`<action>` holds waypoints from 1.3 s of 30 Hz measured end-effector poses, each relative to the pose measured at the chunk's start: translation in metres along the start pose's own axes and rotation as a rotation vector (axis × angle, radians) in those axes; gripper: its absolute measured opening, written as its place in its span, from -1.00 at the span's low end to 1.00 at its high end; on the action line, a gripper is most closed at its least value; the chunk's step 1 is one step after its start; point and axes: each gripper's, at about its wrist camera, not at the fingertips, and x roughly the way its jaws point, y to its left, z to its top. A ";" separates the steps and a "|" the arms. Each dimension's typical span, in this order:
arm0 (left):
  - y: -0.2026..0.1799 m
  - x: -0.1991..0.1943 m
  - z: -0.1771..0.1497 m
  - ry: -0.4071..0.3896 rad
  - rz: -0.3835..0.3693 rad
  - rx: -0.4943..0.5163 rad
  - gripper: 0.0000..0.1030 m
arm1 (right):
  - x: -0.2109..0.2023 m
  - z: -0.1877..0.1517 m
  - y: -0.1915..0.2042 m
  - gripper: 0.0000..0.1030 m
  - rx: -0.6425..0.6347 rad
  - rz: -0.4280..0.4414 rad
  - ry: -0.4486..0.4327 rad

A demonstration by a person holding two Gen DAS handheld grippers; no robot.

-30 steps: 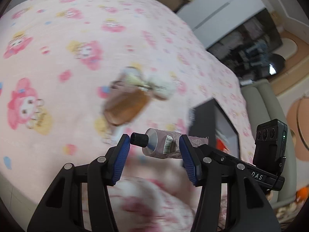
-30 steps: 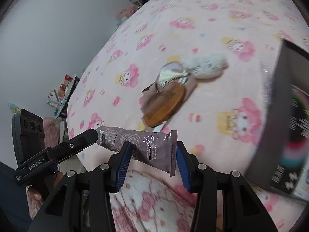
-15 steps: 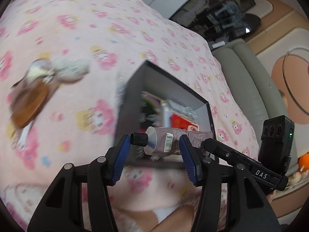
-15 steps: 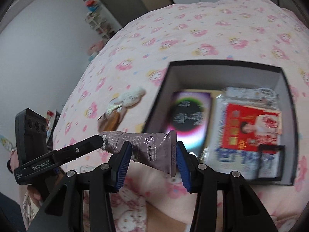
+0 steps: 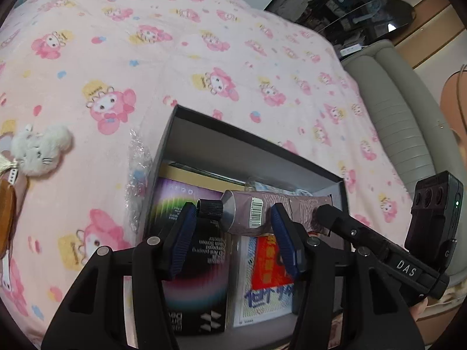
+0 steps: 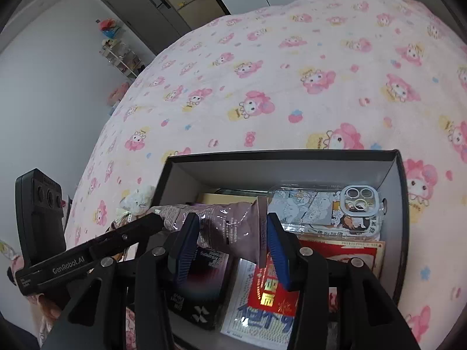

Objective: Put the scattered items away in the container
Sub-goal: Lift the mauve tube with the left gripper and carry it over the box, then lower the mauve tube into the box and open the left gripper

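I've got the mauve tube (image 5: 256,213) lying level above the open black box (image 6: 292,160), long axis crosswise between my grippers; black cap points left. Left gripper (image 5: 233,230) clamps the cap end, right gripper (image 6: 230,239) clamps the crimped tail

Beyond the fingers (image 6: 189,239), the tube (image 6: 230,230) hides part of the box (image 6: 292,169) contents; left of them, the brown item (image 5: 5,210) is cut by the frame edge.
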 end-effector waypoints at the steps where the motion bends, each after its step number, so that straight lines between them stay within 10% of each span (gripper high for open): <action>1: -0.001 0.007 0.001 0.010 0.007 0.004 0.04 | 0.005 0.001 -0.005 -0.17 0.010 -0.006 0.010; 14: -0.022 0.038 0.011 0.031 0.154 0.086 0.07 | 0.034 0.007 -0.021 -0.17 0.044 -0.060 0.042; 17: -0.031 0.047 0.010 0.065 0.119 0.104 -0.30 | 0.041 0.004 -0.020 -0.24 0.056 0.022 0.087; 24: -0.037 0.063 0.002 0.087 0.191 0.106 -0.21 | 0.040 -0.007 -0.030 -0.28 0.074 -0.046 0.097; 29: -0.049 0.056 -0.012 0.118 0.241 0.219 -0.09 | 0.031 -0.007 -0.020 -0.28 0.006 -0.250 0.075; 39: -0.049 0.090 -0.017 0.252 0.253 0.238 0.07 | 0.034 -0.008 -0.050 -0.27 0.118 -0.258 0.132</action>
